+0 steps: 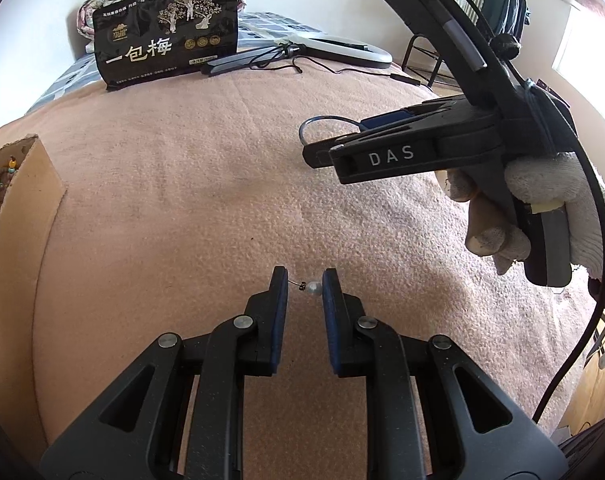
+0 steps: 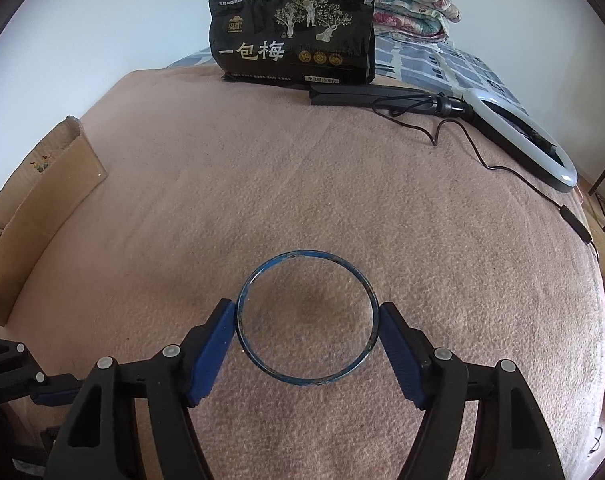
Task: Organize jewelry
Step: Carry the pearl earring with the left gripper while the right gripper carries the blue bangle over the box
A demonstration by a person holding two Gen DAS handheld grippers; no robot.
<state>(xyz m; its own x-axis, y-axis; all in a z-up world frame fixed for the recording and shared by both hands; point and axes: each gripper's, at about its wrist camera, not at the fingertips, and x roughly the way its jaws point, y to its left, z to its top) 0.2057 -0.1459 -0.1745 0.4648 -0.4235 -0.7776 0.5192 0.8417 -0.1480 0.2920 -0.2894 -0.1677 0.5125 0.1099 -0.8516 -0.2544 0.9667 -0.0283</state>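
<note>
In the left wrist view, the left gripper (image 1: 304,280) has its jaws drawn close together and clamped on a small pearl earring (image 1: 312,287) — the pearl sits against the right pad, and the thin post reaches across to the left pad, right at the fingertips. Beneath lies a pink blanket (image 1: 182,200). Ahead and to the right of the jaws hangs the right gripper (image 1: 322,148), held by a hand in a white glove (image 1: 542,192), with part of a blue bangle (image 1: 322,122) showing at its tip. Far to the left of the jaws stands a cardboard box (image 1: 26,200) with coloured beads inside. Well ahead stands a black snack bag (image 1: 166,36).

In the right wrist view, the right gripper (image 2: 307,316) stands wide, its blue pads (image 2: 212,350) on either side of the blue bangle (image 2: 307,256). The ring lies flat on the pink blanket (image 2: 302,180) between the fingertips, both pads right at its rim — whether they press on it I cannot tell. Ahead and left of the jaws is the cardboard box (image 2: 62,176); straight ahead, the black snack bag (image 2: 292,36); ahead and right, a white ring light (image 2: 522,132) with its cable.
</note>
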